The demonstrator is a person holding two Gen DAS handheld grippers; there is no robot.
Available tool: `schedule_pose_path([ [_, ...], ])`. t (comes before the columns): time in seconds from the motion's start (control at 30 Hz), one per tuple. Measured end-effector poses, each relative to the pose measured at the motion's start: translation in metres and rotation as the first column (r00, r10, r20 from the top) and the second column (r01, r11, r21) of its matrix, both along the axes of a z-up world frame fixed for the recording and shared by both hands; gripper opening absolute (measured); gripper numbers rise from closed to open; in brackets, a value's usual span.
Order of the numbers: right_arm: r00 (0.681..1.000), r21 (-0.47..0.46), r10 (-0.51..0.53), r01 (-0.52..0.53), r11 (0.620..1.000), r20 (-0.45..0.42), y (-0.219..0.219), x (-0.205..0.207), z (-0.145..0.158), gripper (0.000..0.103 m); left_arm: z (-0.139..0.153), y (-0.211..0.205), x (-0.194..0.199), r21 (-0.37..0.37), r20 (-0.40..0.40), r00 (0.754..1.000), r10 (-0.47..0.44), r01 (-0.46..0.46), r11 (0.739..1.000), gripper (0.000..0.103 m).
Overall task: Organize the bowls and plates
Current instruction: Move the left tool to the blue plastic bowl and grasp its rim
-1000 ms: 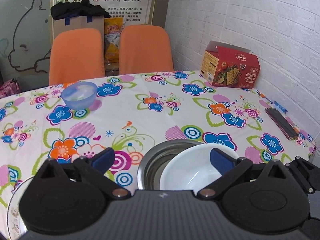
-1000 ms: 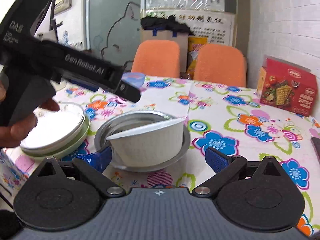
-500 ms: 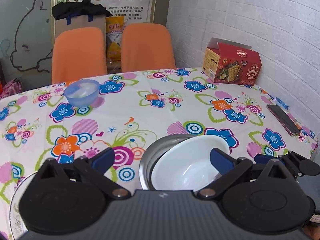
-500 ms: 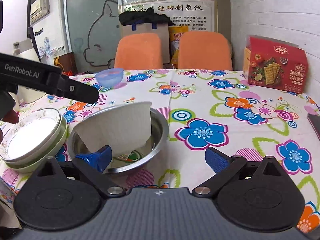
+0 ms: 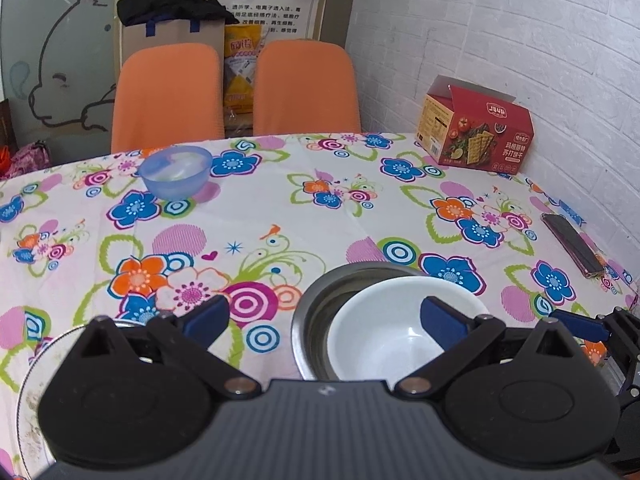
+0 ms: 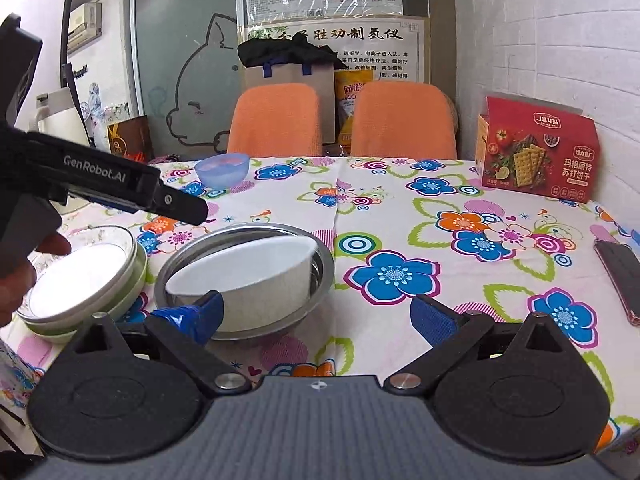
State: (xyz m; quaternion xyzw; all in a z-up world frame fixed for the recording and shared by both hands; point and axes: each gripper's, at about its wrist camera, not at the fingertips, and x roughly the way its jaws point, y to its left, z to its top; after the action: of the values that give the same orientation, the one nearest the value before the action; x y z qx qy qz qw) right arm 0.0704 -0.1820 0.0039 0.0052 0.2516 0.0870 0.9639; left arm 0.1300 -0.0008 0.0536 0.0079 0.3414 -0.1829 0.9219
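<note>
A: Where do you stand with the bowls?

B: Your white bowl (image 6: 256, 276) sits inside the steel basin (image 6: 320, 276), tilted, its far rim leaning on the basin's wall. That lean is why it looks unsettled; it is not nested flat.

A: And your claws?

B: Your right gripper (image 6: 316, 316) is spread wide with nothing between its blue pads. One pad (image 6: 200, 316) lies just in front of the basin's near rim; I cannot tell whether it touches. Your left gripper (image 5: 324, 316) is equally wide apart and empty, hanging above the basin, one pad (image 5: 440, 318) seen over the white bowl's opening.

A: What else belongs to the job?

B: Left of the basin, just beside it, you have the stacked plates (image 6: 80, 280), a white one on top of a green-edged one. Well beyond the basin, toward the orange chairs (image 6: 276, 120), the blue plastic bowl (image 5: 176, 174) stands alone on the flowered tablecloth (image 5: 360, 216). I judge it is the next piece to gather, since everything else is grouped near the basin.

A: Anything to mind?

B: The phone (image 6: 620, 276) lies well to the basin's right, and the cracker box (image 6: 538, 152) stands at the far right near the wall; both look clear of your reach toward the blue bowl. The tilted white bowl may rock if you add to it.
</note>
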Motion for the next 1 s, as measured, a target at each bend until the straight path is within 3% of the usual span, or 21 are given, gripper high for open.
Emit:
schedule_pose_path([
  [0.1, 1.0, 0.01, 0.01, -0.011, 1.0, 0.019, 0.003, 0.008, -0.002, 0.088, -0.001, 0.001, -0.001, -0.003, -0.005, 1.0, 0.007, -0.007, 1.0, 0.1],
  [0.27, 0.997, 0.017, 0.0, 0.001, 1.0, -0.079, 0.003, 0.024, -0.021, 0.088, 0.0, 0.002, -0.007, 0.022, 0.008, 1.0, 0.0, 0.0, 1.0, 0.101],
  [0.37, 0.998, 0.049, 0.017, -0.014, 0.999, -0.061, 0.002, 0.018, -0.015, 0.088, 0.002, 0.003, -0.007, 0.042, 0.029, 0.999, 0.013, -0.014, 0.999, 0.101],
  [0.6, 1.0, 0.054, 0.024, -0.024, 0.998, -0.008, 0.002, 0.002, 0.004, 0.088, 0.001, 0.009, 0.001, -0.01, -0.002, 1.0, 0.027, -0.027, 1.0, 0.101],
  [1.0, 0.997, 0.062, 0.063, -0.061, 0.996, -0.039, 0.014, 0.015, -0.001, 0.088, 0.001, 0.021, 0.0, 0.002, -0.006, 0.999, 0.047, -0.047, 0.999, 0.101],
])
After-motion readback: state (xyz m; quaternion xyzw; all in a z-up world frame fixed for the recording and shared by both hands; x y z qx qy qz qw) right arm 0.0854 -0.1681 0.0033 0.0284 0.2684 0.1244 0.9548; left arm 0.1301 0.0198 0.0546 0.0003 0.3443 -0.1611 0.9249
